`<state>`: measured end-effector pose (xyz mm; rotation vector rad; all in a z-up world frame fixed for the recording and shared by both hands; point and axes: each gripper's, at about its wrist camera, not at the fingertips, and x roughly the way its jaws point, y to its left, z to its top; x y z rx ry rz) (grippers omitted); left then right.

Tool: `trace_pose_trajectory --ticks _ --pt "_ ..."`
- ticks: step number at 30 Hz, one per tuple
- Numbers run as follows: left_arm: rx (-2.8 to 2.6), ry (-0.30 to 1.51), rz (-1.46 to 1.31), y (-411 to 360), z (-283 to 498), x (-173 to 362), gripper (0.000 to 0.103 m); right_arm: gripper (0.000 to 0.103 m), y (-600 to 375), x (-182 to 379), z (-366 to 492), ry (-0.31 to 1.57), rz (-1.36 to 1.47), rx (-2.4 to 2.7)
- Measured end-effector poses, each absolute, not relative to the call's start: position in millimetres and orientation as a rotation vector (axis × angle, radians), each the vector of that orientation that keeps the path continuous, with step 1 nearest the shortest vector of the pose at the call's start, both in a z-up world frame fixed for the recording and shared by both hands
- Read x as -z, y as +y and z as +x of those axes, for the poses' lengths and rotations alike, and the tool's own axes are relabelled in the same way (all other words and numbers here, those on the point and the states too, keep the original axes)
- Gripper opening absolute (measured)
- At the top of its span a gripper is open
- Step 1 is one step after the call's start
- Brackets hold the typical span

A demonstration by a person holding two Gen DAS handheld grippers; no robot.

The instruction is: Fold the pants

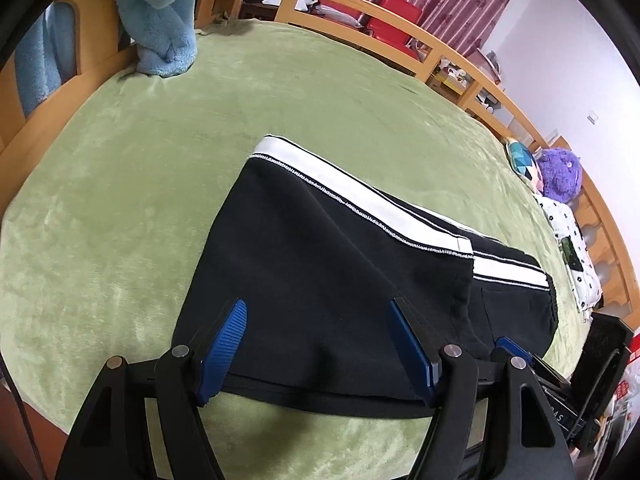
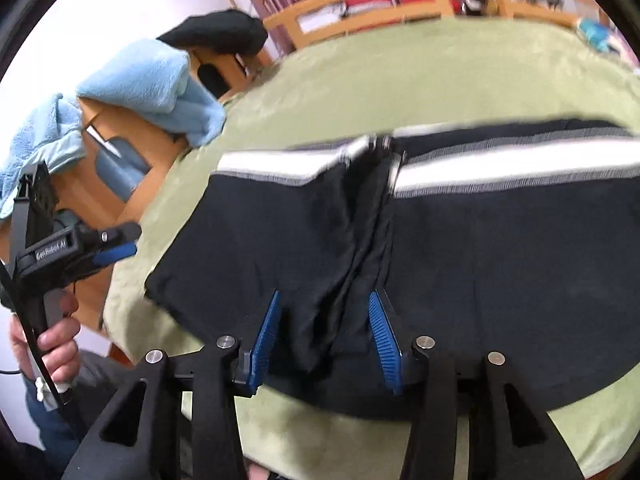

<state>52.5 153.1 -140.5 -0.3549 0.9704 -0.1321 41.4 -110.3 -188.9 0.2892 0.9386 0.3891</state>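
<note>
One pair of black pants [image 1: 320, 264] with white side stripes was seen lying on the green blanket [image 1: 120, 200], folded over so that one end overlapped the rest. Two grippers were counted. The left gripper [image 1: 316, 344] was held spread wide above the near edge of the pants, nothing being pinched between its two blue pads [image 1: 224, 344]. The right gripper [image 2: 326, 336] was likewise held released, its two blue pads [image 2: 266, 336] set on either side of a bunched fold. One light blue towel [image 1: 160, 20] was draped over the wooden bed frame [image 1: 400, 16], and one purple plush toy [image 1: 558, 174] was seen by the far rail.
</note>
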Motion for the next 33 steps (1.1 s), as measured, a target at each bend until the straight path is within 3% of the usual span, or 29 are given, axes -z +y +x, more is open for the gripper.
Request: trace_pose_trajectory --ticks 1,2,4,6,7,8,12,15,18,21,25,33 --pt "0.135 0.969 -0.357 153.4 53.4 140.4 0.071 0.068 -107.9 191.7 48.1 0.955 0.279 -0.387" --pt "0.138 0.967 -0.356 152.6 54.6 139.7 0.071 0.073 -105.6 196.9 54.7 0.978 0.271 -0.382" --pt "0.131 0.966 -0.348 151.9 55.6 139.6 0.071 0.073 -101.7 218.6 71.8 1.073 0.287 -0.375" --pt "0.124 0.966 -0.344 151.1 55.0 139.1 0.071 0.067 -98.2 235.9 79.4 1.132 0.298 -0.357" --pt "0.123 0.963 -0.345 150.7 54.3 138.4 0.071 0.051 -96.9 238.6 79.3 1.12 0.288 -0.347" --pt "0.121 0.96 -0.348 151.2 53.8 137.7 0.071 0.025 -95.9 236.3 78.1 1.11 0.283 -0.376" --pt "0.116 0.939 -0.358 157.0 51.4 135.1 0.071 0.022 -127.4 211.1 63.5 1.03 0.562 -0.512" --pt "0.111 0.945 -0.367 160.0 52.9 137.8 0.071 0.023 -124.5 218.2 54.9 1.076 0.511 -0.503" --pt "0.103 0.952 -0.375 162.2 54.2 139.6 0.071 0.029 -117.6 244.6 52.0 1.148 0.436 -0.466" --pt "0.092 0.95 -0.39 168.1 53.5 140.4 0.071 0.039 -127.1 229.5 55.5 1.121 0.463 -0.497" --pt "0.084 0.951 -0.409 170.9 55.2 142.2 0.071 0.078 -134.0 197.9 80.1 0.979 0.431 -0.445" --pt "0.03 0.971 -0.368 169.9 63.9 149.3 0.071 0.078 -117.4 228.2 171.6 1.064 0.365 -0.38"
